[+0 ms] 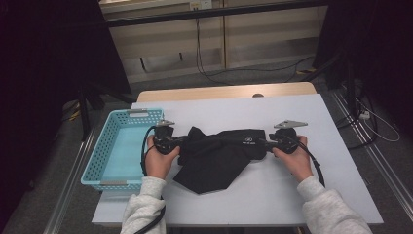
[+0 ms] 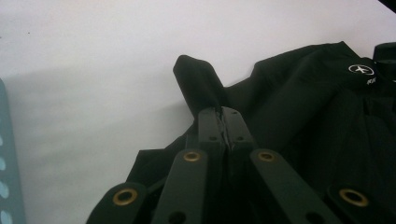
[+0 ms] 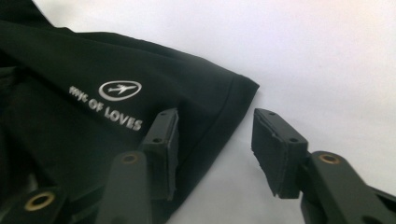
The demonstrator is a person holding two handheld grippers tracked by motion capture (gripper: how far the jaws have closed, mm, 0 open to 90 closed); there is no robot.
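Note:
A black garment [image 1: 219, 156] with a small white logo [image 3: 120, 89] lies crumpled on the white table [image 1: 292, 185]. My left gripper [image 2: 225, 122] is shut on a fold of the garment [image 2: 299, 102] at its left end, the cloth pinched between the pads. At the garment's right end my right gripper [image 3: 215, 144] stands open, its jaws apart over the hem [image 3: 224, 112]; the cloth edge lies between them without being pressed. In the high view the left gripper [image 1: 181, 145] and the right gripper [image 1: 267, 143] face each other across the garment.
A light blue plastic basket [image 1: 104, 151] sits at the table's left edge, close to my left hand. Bare white tabletop lies in front of and behind the garment. Cables run over the floor beyond the table.

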